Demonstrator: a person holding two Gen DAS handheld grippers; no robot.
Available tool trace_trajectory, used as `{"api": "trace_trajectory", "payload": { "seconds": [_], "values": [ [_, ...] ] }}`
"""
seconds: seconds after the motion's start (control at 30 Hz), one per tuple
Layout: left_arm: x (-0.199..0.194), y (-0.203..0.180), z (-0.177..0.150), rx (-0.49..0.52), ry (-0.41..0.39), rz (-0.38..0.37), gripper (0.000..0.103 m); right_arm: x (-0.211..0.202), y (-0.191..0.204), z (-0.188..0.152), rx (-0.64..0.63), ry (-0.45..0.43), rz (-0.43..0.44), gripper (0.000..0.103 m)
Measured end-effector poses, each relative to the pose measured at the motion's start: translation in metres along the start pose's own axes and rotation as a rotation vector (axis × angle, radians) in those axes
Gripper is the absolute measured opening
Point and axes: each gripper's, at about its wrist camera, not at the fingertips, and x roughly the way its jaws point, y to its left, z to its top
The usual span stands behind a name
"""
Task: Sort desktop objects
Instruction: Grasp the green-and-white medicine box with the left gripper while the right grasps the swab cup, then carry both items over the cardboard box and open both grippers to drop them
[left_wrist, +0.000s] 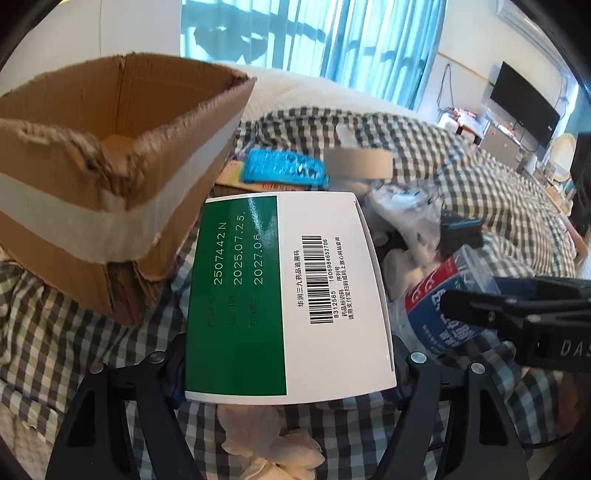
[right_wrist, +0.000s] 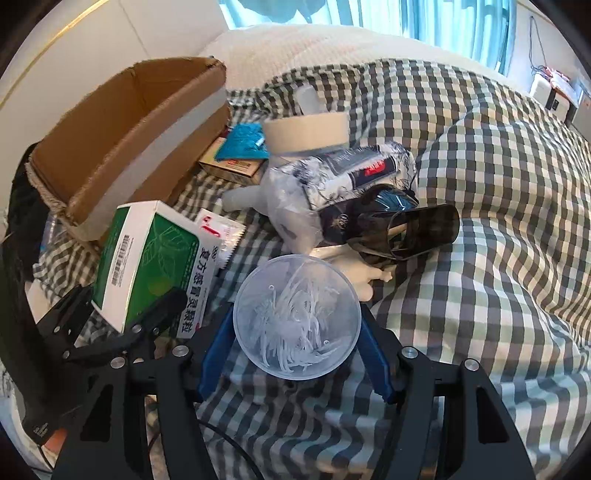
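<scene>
The cardboard box (right_wrist: 122, 144) on the bed (right_wrist: 480, 229) looks empty, so most sorting is left. Your left tongs (left_wrist: 288, 369) grip the green medicine box (left_wrist: 280, 295) beside it. Your right tongs (right_wrist: 295, 332) squeeze a clear round tub (right_wrist: 297, 317).

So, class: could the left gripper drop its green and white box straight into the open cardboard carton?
Probably yes. The left gripper holds the medicine box right beside the cardboard carton, whose top is open and unblocked. The right gripper, around a plastic bottle, stands clear.
</scene>
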Motion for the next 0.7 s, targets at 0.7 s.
{"api": "trace_trajectory", "payload": {
  "seconds": [0.7],
  "values": [
    [-0.130,0.013,0.054,0.022,-0.313,-0.136,0.078,-0.129,0.073,0.005,-0.051,-0.399,-0.028,0.062]
  ]
}}
